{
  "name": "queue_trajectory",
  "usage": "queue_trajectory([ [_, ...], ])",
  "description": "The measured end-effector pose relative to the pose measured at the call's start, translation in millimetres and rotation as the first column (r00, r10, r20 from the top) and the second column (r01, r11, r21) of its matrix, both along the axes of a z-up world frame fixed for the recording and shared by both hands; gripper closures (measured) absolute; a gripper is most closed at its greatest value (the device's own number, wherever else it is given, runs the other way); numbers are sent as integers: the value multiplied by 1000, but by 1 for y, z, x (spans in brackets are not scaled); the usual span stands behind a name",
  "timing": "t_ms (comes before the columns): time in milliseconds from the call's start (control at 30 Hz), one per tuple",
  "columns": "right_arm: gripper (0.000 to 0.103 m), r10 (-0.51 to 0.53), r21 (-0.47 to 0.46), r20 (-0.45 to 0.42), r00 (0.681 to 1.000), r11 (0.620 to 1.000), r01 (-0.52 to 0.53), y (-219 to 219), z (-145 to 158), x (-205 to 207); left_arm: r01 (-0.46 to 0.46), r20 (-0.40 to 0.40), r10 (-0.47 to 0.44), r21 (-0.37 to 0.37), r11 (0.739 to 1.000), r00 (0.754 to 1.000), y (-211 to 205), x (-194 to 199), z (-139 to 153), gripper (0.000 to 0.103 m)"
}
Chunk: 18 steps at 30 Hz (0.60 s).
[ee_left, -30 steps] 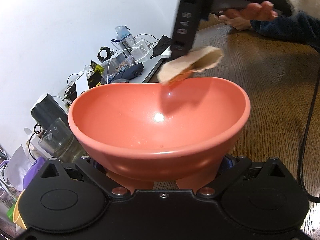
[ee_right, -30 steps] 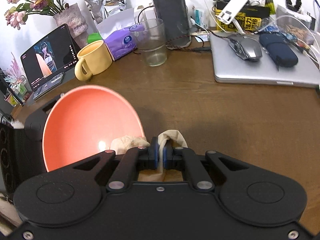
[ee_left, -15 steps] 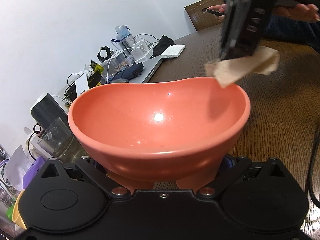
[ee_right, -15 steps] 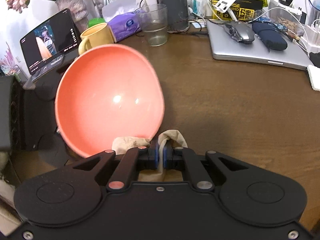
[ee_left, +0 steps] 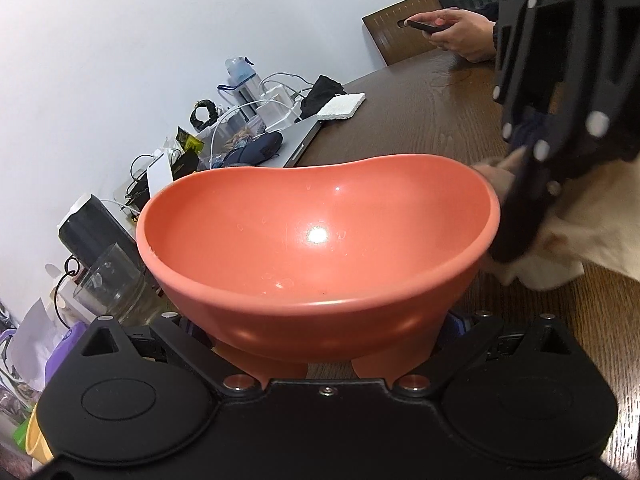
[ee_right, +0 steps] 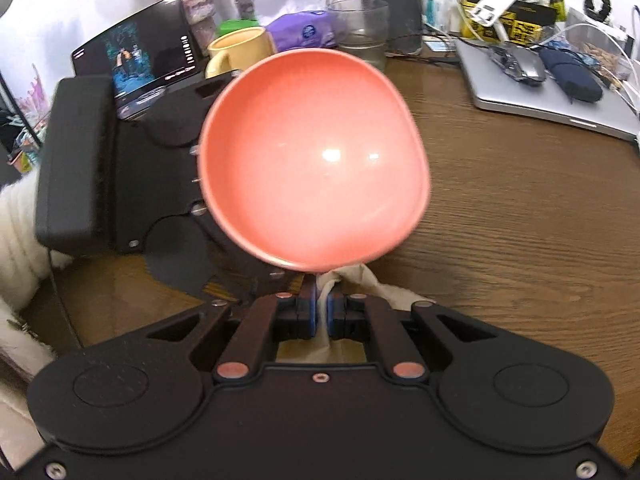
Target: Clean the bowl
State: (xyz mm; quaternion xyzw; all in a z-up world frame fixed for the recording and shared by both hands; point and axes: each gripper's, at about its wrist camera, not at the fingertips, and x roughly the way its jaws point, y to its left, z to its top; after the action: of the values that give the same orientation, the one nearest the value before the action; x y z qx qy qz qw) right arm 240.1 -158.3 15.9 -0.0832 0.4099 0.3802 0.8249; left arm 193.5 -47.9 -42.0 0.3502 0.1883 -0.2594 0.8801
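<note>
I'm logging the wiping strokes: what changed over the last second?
The right hand-held gripper carried the cloth from over the bowl's far rim out past its right side, beside the outer wall. In the right wrist view the bowl now faces the camera more fully. Unchanged: left hand-held gripper grips the bowl; right stays shut on the cloth.

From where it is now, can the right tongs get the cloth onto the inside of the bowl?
Probably yes. The right tongs are shut on the cloth just outside the bowl rim, and the left tongs hold the bowl tilted with its mouth open towards them. Nothing lies between cloth and bowl.
</note>
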Motion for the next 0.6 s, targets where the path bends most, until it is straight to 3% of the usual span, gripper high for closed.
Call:
queue_trajectory([
  [600, 98, 191, 104, 32, 981, 976, -193, 30, 25, -13, 2, -5, -2, -6, 1000, 1000, 1, -2, 0, 3],
])
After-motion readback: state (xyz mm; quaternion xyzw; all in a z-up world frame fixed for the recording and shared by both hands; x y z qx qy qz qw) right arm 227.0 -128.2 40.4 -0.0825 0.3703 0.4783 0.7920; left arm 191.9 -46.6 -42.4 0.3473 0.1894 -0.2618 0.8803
